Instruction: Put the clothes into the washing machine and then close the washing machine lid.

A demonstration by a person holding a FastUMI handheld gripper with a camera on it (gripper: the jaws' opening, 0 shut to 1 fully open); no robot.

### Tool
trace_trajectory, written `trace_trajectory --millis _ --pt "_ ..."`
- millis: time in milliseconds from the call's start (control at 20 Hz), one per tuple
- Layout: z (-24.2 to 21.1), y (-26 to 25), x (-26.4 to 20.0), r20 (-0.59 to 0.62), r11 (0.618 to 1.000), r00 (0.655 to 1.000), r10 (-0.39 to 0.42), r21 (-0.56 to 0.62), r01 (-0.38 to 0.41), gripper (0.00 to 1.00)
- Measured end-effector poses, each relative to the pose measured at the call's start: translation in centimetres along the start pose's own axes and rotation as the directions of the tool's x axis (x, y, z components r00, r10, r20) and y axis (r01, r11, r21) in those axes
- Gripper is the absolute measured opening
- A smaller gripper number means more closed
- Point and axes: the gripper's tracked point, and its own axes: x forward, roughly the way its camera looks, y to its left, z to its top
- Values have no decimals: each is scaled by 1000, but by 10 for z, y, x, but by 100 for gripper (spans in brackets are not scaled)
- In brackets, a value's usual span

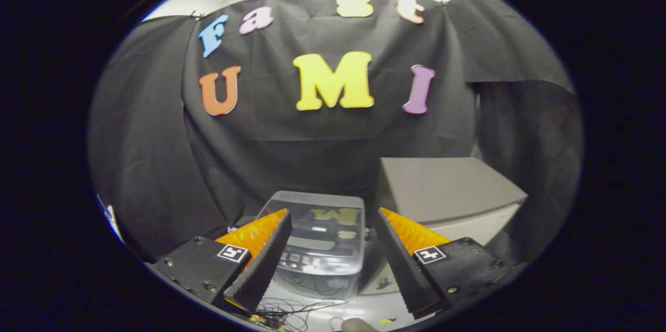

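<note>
Black cloth wall [156,165] hung behind everything, draped in folds. In front of it, toward the right, a grey box [447,186] with a flat top, standing just beside the washing machine [322,238]. Washing machine small, sitting on the white tabletop [374,303] close to the wall, seen between and just ahead of the fingers, its clear lid [325,222] lying down flat and mirroring the wall. Gripper [333,220] held above the near edge of the tabletop, jaws released, spread wide, nothing between them. Thin dark wires [296,307] tangled at the near edge, below the machine's front.
</note>
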Motion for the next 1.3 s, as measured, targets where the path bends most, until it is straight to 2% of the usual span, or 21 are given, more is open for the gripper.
trace_trajectory --millis 200,350,600,950,1300 --pt "-20 -72 -73 55 996 994 -90 21 89 100" --pt "-50 -117 -126 55 990 988 -141 13 141 100" --pt "-102 -179 -207 44 973 975 -219 87 215 100" --pt "-146 -228 -271 105 977 972 -212 46 208 100" --pt "-176 -248 -314 96 976 974 -207 85 199 100"
